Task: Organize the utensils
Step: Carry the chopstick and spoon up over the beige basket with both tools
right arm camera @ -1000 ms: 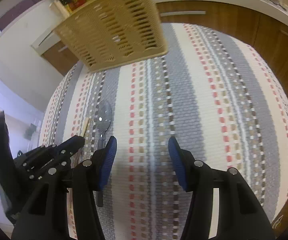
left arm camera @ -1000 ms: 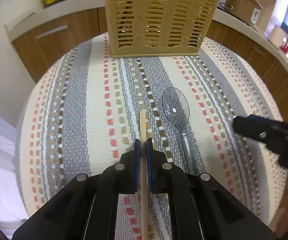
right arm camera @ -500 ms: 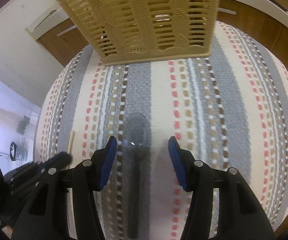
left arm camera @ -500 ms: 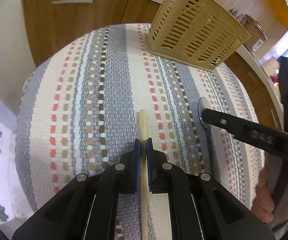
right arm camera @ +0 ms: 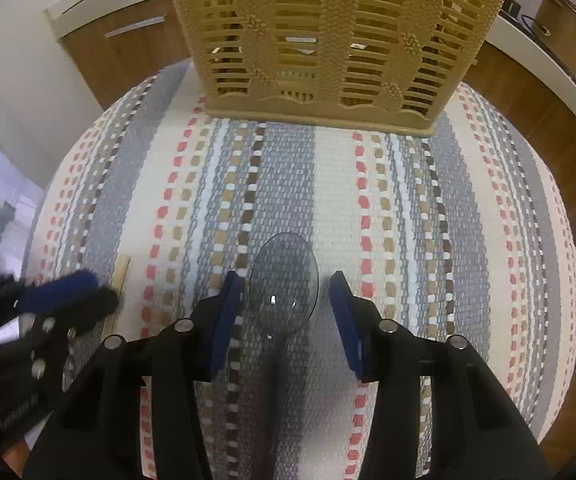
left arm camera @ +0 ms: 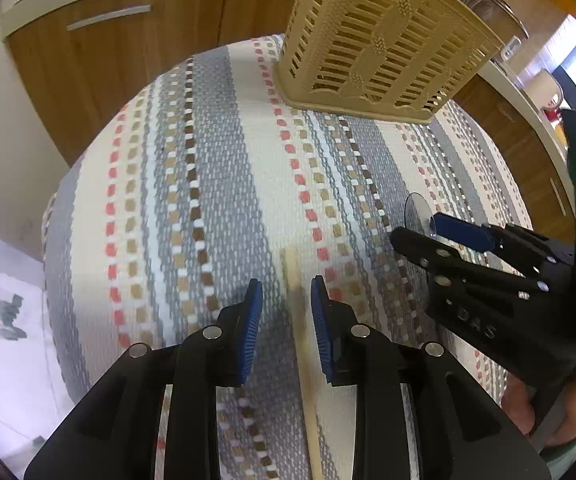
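A wooden chopstick point(left arm camera: 302, 344) lies on the striped cloth between the fingers of my left gripper point(left arm camera: 286, 292), which is open around it, pads apart from it. Its tip also shows in the right wrist view point(right arm camera: 119, 270). A clear grey plastic spoon point(right arm camera: 283, 280) lies on the cloth between the fingers of my right gripper point(right arm camera: 285, 290), which is open, low over the spoon's bowl. In the left wrist view the spoon's bowl point(left arm camera: 416, 210) peeks out behind the right gripper point(left arm camera: 428, 232). A beige slatted utensil basket point(right arm camera: 336, 36) stands at the far edge, also in the left wrist view point(left arm camera: 380, 40).
The striped woven cloth point(right arm camera: 408, 208) covers the table. Wooden cabinets point(left arm camera: 127, 48) and a white counter run behind it. A cooker pot point(right arm camera: 568, 20) stands on the counter at the right. The two grippers are close side by side.
My left gripper has opened and let go of the chopstick, which now lies on the cloth. My right gripper has moved left and down over the spoon.
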A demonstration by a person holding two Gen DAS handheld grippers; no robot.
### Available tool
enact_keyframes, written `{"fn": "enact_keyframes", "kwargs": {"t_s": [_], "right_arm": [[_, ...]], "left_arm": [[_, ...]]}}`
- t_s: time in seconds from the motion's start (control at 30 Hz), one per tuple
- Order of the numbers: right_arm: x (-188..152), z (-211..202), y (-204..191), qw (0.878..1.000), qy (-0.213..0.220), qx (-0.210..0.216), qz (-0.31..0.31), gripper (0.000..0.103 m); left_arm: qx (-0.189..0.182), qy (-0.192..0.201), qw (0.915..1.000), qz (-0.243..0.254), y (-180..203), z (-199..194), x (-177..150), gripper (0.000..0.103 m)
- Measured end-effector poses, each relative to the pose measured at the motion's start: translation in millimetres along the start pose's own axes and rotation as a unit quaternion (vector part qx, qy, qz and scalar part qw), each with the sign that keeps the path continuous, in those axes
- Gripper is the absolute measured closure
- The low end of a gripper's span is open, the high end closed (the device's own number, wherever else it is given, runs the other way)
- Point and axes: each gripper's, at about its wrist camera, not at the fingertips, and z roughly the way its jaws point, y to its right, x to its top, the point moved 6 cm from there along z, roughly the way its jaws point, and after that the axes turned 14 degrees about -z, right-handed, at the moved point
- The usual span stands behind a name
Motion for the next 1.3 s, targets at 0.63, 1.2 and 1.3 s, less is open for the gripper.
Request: {"fn": "enact_keyframes", "kwargs": {"t_s": [0.63, 1.2, 1.3], "right_arm": [[-21.2, -15.1, 27.9, 0.998, 0.024, 0.059, -0.002, 0.073], [-24.4, -129.2, 44.7, 0.979, 0.187, 0.078, 0.026, 0.073], [-20.2, -141.2, 48.0, 0.975, 0.211, 0.06, 0.023, 0.073]], "left_arm": [[0.073, 0.001, 0.9969, 0.031, 12.7, 6.9, 13.6, 0.099], [-0.092, 0.264, 0.9602, 0.005, 45.8, -126.6, 22.7, 0.1], [-0.091, 0.295, 0.951, 0.011, 59.1, -141.7, 25.2, 0.1]]}}
